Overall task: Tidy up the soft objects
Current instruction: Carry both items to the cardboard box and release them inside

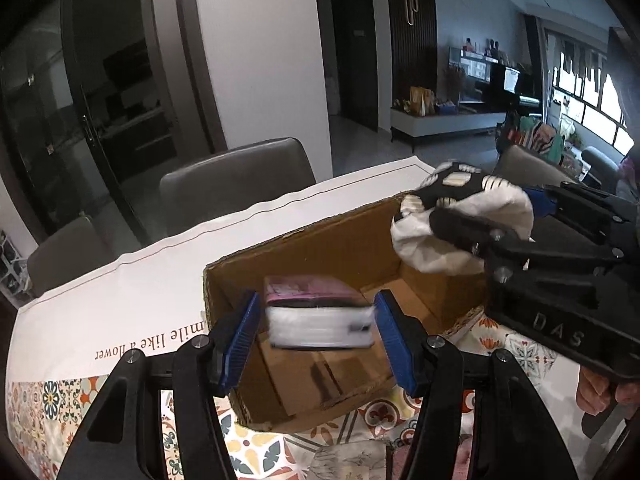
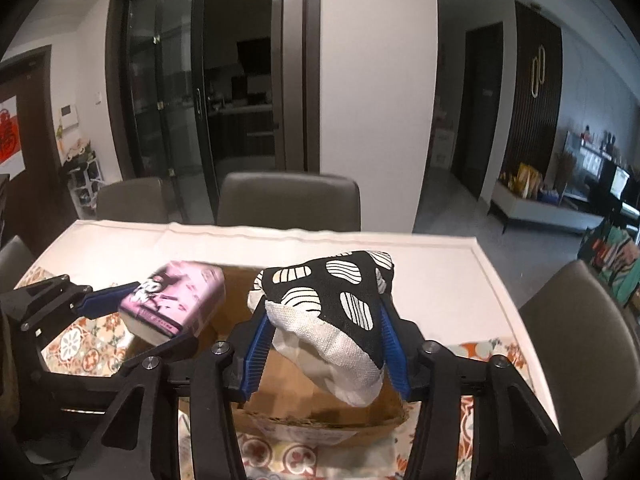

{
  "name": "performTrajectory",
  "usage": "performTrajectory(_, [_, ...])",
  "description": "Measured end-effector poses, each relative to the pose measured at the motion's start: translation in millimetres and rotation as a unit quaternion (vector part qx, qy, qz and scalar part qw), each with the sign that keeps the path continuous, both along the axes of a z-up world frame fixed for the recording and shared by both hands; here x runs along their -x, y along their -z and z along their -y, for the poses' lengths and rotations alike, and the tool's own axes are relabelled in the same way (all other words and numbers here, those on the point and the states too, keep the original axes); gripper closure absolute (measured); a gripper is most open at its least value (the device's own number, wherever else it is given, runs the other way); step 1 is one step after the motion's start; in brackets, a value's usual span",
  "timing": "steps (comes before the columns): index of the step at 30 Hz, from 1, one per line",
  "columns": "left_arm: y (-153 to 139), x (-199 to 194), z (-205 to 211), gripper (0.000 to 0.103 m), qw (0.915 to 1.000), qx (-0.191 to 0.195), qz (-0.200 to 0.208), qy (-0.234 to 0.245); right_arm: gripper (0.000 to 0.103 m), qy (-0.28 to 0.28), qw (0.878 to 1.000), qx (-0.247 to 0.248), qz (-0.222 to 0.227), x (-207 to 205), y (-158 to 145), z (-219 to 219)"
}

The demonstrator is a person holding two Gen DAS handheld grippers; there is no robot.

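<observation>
One cardboard box [image 1: 320, 264] sat open on the patterned tablecloth [image 1: 48, 400], and I could see nothing lying in it. My left gripper [image 1: 316, 336] stood spread wide, the one pink tissue pack [image 1: 320, 316] blurred between its blue pads and clear of both (over the box). My right gripper [image 2: 326, 344] pinched the one black-and-white pouch [image 2: 336, 312] above the box's near right side.

Black frames, ribbed blue fingers [image 1: 240, 336]

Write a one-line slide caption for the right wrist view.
Right gripper holds a black-and-white fabric pouch above the cardboard box; left gripper brings a pink tissue pack.
</observation>
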State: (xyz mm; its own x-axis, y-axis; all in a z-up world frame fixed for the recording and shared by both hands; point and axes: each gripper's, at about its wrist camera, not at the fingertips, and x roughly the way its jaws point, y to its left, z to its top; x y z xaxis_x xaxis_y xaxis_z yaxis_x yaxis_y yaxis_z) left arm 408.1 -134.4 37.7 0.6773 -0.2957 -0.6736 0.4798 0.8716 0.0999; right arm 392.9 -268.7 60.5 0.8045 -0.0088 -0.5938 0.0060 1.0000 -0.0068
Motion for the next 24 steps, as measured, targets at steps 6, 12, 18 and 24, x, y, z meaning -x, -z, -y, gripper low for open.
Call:
performTrajectory(6, [-0.4, -1.6, 0.1, 0.037, 0.9996, -0.008, 0.001, -0.026, 0.031, 0.004, 1.0, -0.012, -0.028, -7.0, 12.1, 17.4])
performTrajectory(12, [-4.4, 3.5, -13.6, 0.033, 0.9981, -0.004, 0.008, -0.06, 0.022, -0.001, 0.999, -0.018, -0.037, -13.8, 12.2, 17.9])
performTrajectory(18, [-9.9, 11.9, -25.3, 0.032, 0.9964, 0.004, 0.012, -0.084, 0.022, 0.002, 0.999, -0.008, -0.041, -12.3, 4.4, 6.4])
performTrajectory(24, [-15.8, 29.5, -38.4, 0.032, 0.9955, 0.017, 0.02, -0.091, 0.022, 0.03, 0.999, 0.009, -0.031, 9.7, -8.0, 0.1])
